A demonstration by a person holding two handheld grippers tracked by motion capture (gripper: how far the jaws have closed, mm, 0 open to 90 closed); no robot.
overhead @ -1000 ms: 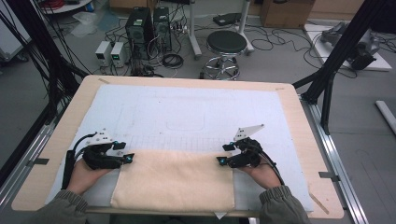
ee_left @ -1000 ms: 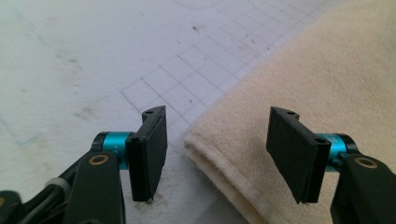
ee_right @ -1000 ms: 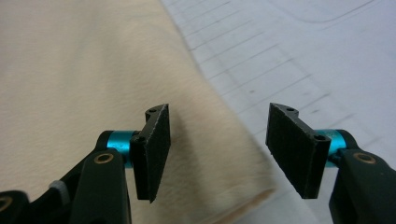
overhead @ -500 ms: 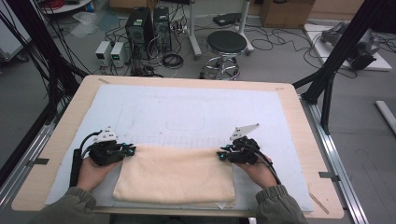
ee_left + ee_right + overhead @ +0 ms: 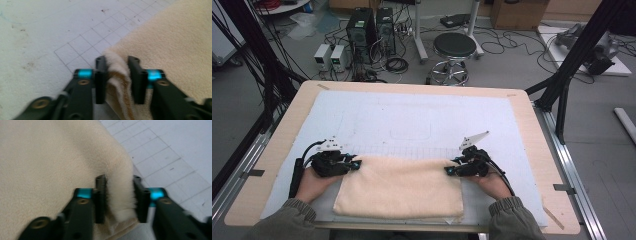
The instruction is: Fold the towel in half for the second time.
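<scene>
My hands lay low at the table's (image 5: 522, 107) near edge, both grippers pointing inward. My left gripper (image 5: 353, 164) and right gripper (image 5: 451, 171) had just closed, each pinching a far corner of the folded towel (image 5: 401, 187). The mat (image 5: 422, 120) beyond lay open.

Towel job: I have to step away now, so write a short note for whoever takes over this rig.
Left gripper: shut on the far left corner of the towel, fabric bunched between its jaws, which have just been closing.
Right gripper: shut on the far right corner, also just closed.
Towel: cream, lying folded on the white mat at the near table edge.
Done: both far corners pinched.
Left: probably lift both corners together and make the next fold; nothing is raised yet.
</scene>
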